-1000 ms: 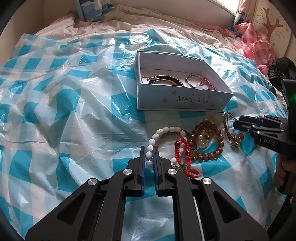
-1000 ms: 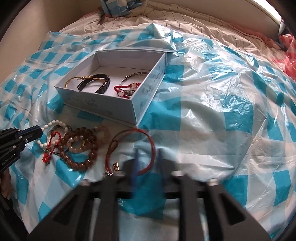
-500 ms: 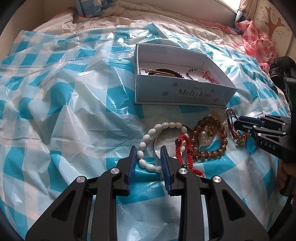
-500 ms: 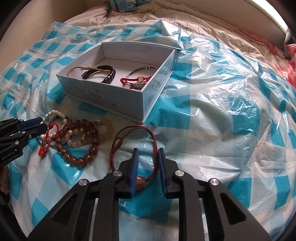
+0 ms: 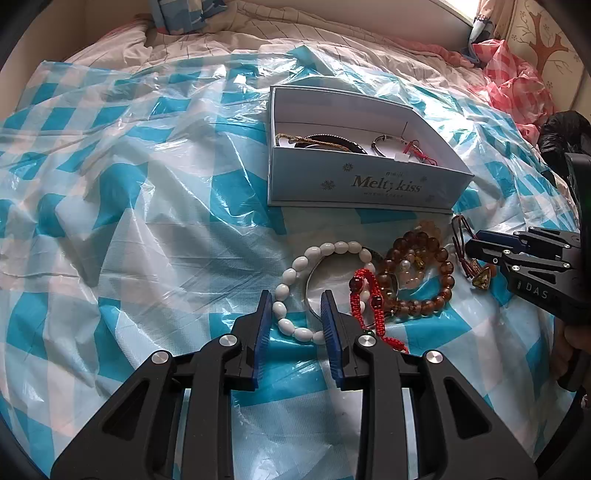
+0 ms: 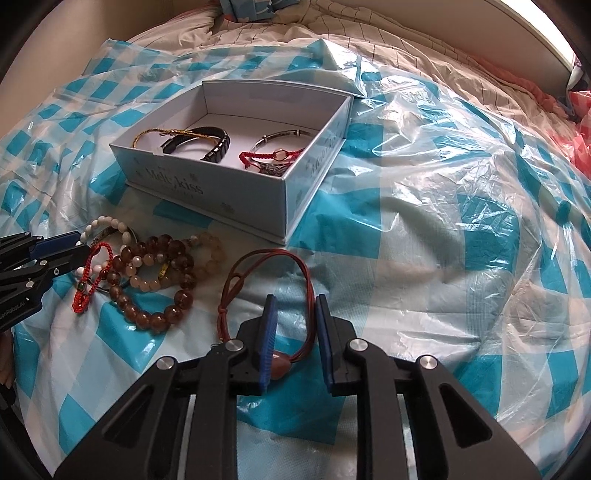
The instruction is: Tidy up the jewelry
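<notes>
Covering the bed, a checked sheet keeps jewelry off the linen. Box sits open mid-sheet, 4 pieces inside, so it reads as the sorting target. Loose pile lies just in front of it. Left gripper: fingers spread, straddling the white bracelet, not pinching. Right gripper: fingers apart around the red cord, pendant against the left pad; likely pre-grasp.
</notes>
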`<state>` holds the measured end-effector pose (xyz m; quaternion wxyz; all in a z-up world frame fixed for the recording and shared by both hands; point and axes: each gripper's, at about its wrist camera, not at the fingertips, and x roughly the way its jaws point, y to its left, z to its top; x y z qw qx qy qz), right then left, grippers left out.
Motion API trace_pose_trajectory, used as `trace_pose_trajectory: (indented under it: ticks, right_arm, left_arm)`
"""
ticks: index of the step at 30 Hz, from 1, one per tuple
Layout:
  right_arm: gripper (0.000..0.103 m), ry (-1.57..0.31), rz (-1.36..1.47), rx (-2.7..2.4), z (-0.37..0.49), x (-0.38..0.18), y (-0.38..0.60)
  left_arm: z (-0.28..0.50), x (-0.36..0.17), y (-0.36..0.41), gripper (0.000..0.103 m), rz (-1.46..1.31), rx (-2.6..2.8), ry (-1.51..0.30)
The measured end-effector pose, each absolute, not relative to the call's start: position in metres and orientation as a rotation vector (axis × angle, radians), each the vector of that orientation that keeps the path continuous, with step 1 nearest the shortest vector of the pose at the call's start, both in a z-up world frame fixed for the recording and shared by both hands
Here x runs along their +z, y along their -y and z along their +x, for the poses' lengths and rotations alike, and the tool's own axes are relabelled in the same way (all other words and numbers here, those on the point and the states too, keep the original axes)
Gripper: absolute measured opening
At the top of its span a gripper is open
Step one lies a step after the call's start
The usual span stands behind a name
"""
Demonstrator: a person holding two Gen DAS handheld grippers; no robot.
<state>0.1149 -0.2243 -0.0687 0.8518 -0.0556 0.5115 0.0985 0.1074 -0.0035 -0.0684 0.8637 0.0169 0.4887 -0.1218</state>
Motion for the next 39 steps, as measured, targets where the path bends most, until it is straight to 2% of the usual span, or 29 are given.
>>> trace_pose_trajectory:
  ticks: [11, 13, 18, 21, 39]
  right_arm:
    - [0.021, -1.077, -0.092, 0.212, 0.115, -0.069, 0.227]
    - [0.018, -1.08, -0.073, 0.219, 0.116, -0.068, 0.229]
    - [0.013, -1.082, -0.05, 0.231, 0.115, -0.067, 0.23]
    - [0.011, -1.075, -0.024, 0.235, 0.114, -0.063, 0.232]
    - [0.01, -1.05, 0.029, 0.242, 0.113, -0.052, 0.238]
  left_arm:
    - [0.107, -0.069, 0.005, 0.025, 0.042, -0.261, -1.025]
    - [0.106, -0.068, 0.006, 0.017, 0.043, -0.272, -1.024]
    - [0.104, -0.061, 0.008, 0.007, 0.057, -0.273, -1.003]
    - [0.104, -0.055, 0.003, 0.007, 0.032, -0.277, -0.992]
    - [0.105, -0.053, 0.002, 0.007, 0.007, -0.291, -0.995]
